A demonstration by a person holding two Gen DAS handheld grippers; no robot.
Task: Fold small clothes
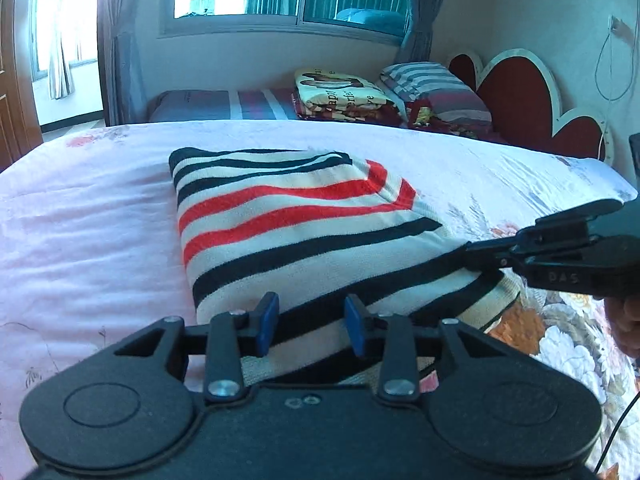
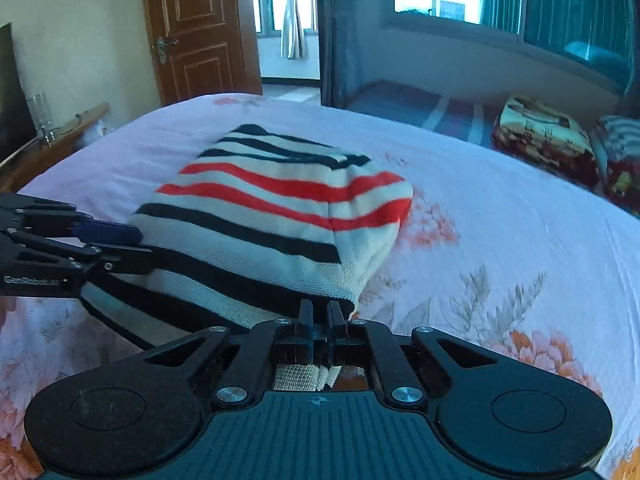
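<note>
The striped garment (image 1: pixel 304 224) lies folded on the pink floral bedspread (image 1: pixel 80 216). The right gripper (image 2: pixel 320 316) is pinched closed on its near corner. The left gripper (image 1: pixel 312 322) stands partly open, its blue pads (image 1: pixel 269 322) straddling the near edge without pressing it.

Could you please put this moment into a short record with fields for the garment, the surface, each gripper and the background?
garment: striped knit top in cream, navy and red, partly folded, lying flat
surface: pink floral bedsheet
right gripper: shut on the garment's near corner
left gripper: blue pads apart, the garment's near edge between them; grip not clear
background: folded printed blanket beside a striped pillow, red heart-shaped headboard
</note>
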